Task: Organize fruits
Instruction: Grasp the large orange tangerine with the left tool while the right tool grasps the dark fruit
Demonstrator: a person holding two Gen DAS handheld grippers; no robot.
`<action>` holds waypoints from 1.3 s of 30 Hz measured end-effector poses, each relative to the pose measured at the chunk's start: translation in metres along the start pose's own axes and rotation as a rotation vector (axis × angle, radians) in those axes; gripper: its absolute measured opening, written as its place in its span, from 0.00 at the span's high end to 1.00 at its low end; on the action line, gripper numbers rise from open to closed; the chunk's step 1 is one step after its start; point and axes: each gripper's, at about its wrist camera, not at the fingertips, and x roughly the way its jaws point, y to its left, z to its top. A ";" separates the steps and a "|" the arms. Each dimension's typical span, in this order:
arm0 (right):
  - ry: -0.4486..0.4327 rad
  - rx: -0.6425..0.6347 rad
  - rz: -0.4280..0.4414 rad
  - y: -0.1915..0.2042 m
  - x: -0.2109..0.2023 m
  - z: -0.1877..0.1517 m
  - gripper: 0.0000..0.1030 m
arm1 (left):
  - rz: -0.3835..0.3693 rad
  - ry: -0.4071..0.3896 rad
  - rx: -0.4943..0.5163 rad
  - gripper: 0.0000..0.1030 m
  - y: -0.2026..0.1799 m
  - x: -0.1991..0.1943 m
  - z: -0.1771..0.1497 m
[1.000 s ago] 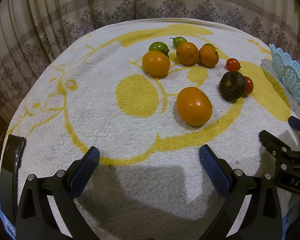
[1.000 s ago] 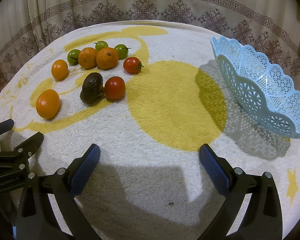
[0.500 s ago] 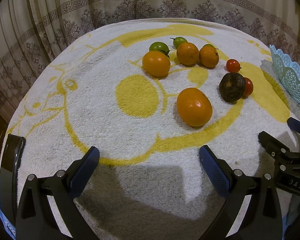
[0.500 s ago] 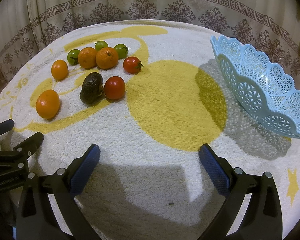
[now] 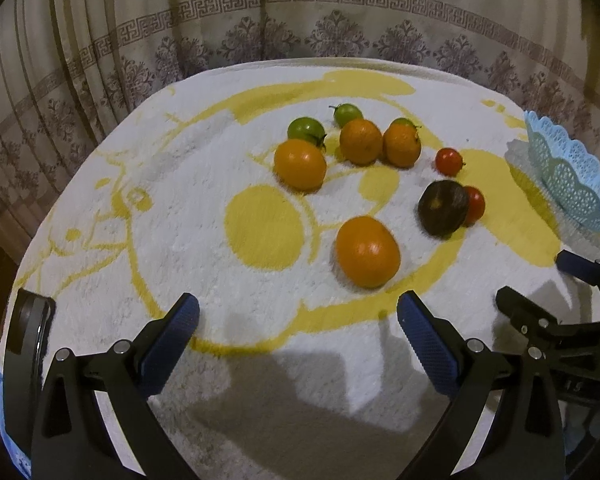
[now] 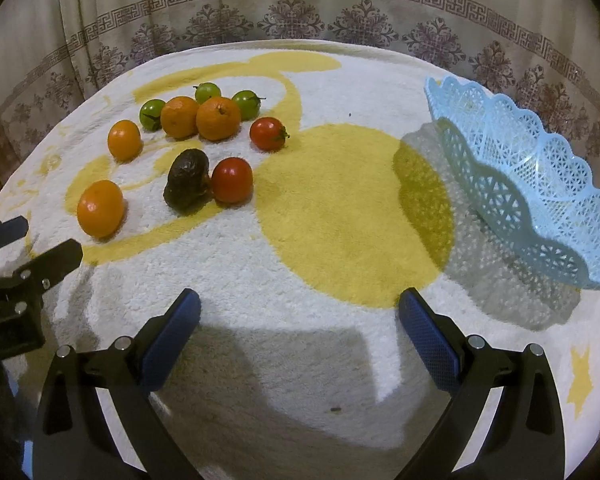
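Hovering low with jaws spread wide and empty, the left gripper faces the near orange among loose fruit, likely bound for the basket beside the equally open right gripper.

- towel: fluffy, matt cloth
- basket: glossy openwork plastic
- tomatoes: smooth, shiny skin
- avocado: dull, wrinkled skin
- curtain: thin patterned cloth

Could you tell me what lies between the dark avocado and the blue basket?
In the right wrist view, one red tomato touches the avocado; beyond it only bare yellow-and-white towel reaches the basket.
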 end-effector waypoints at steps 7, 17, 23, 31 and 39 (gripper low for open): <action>-0.035 0.027 0.013 -0.015 -0.014 0.004 0.09 | -0.055 -0.020 0.023 0.05 -0.013 0.002 0.012; -0.056 0.007 0.090 -0.008 -0.017 0.011 0.19 | -0.114 0.027 0.013 0.43 -0.016 0.028 0.020; -0.045 -0.010 0.143 0.004 -0.013 0.021 0.33 | -0.152 -0.001 -0.004 0.59 -0.009 0.023 0.017; -0.003 0.029 0.307 0.021 -0.004 0.031 0.49 | -0.133 -0.069 -0.028 0.58 0.013 0.003 0.017; 0.034 0.045 0.327 0.040 0.023 0.050 0.57 | -0.150 -0.082 -0.066 0.58 0.029 0.000 0.017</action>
